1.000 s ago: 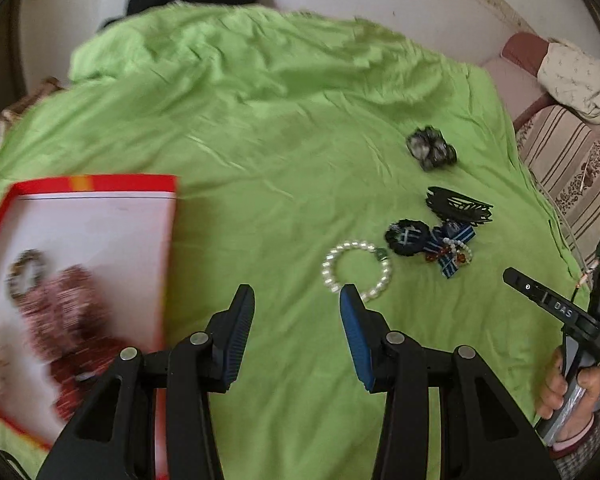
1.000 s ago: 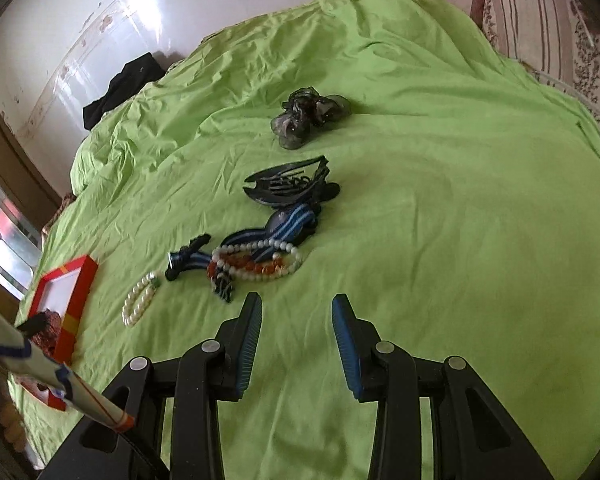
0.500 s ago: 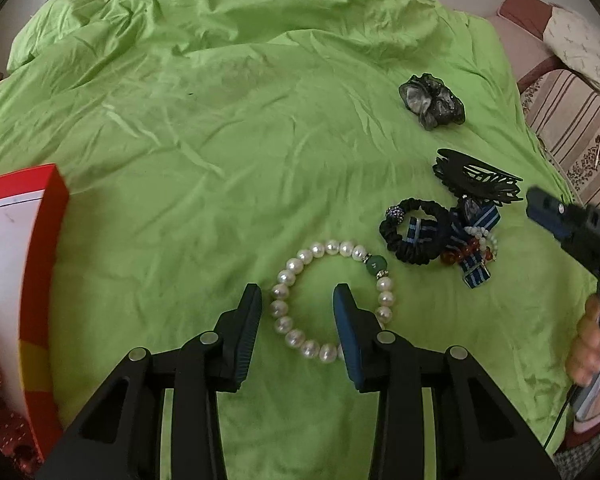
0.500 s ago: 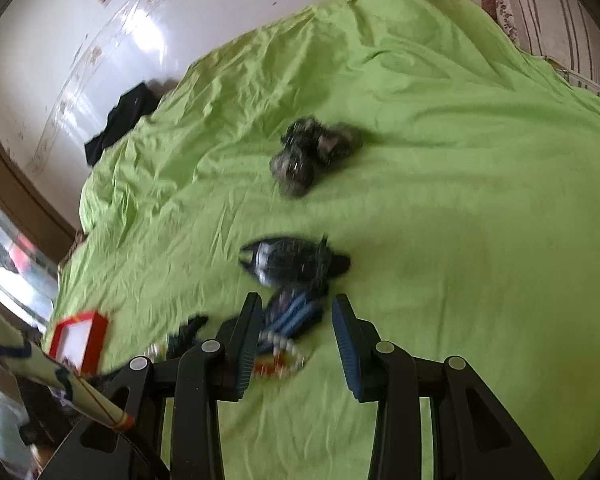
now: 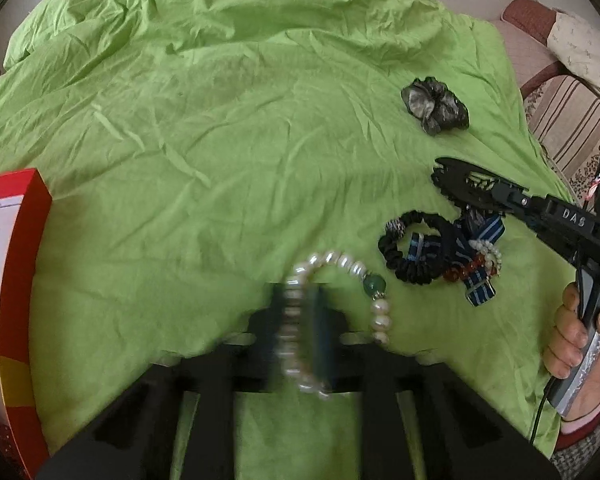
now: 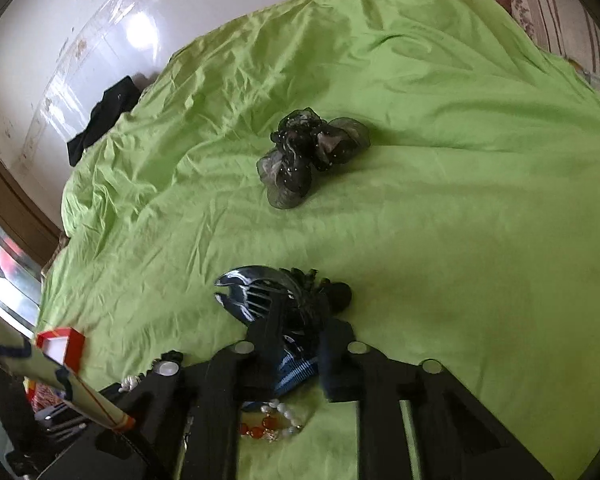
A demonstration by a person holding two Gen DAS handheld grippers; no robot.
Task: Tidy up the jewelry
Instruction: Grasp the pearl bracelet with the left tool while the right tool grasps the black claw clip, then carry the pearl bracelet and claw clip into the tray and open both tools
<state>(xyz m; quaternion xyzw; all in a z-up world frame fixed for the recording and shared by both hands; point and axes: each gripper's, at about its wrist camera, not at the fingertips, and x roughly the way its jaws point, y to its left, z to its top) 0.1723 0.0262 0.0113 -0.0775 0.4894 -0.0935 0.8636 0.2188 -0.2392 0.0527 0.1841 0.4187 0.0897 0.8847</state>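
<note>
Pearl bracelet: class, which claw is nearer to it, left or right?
Left. The left claw is closing around the pearl bracelet; the right claw is over the hair clip, further along the bed.

Right tool (image 6: 300, 344) over black claw clip (image 6: 260, 292), jaws apart; gauzy scrunchie (image 6: 304, 156) beyond on green sheet (image 6: 460, 200).

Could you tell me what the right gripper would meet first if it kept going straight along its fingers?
Most likely the black claw hair clip, directly ahead of the right gripper; depth is unclear.
</note>
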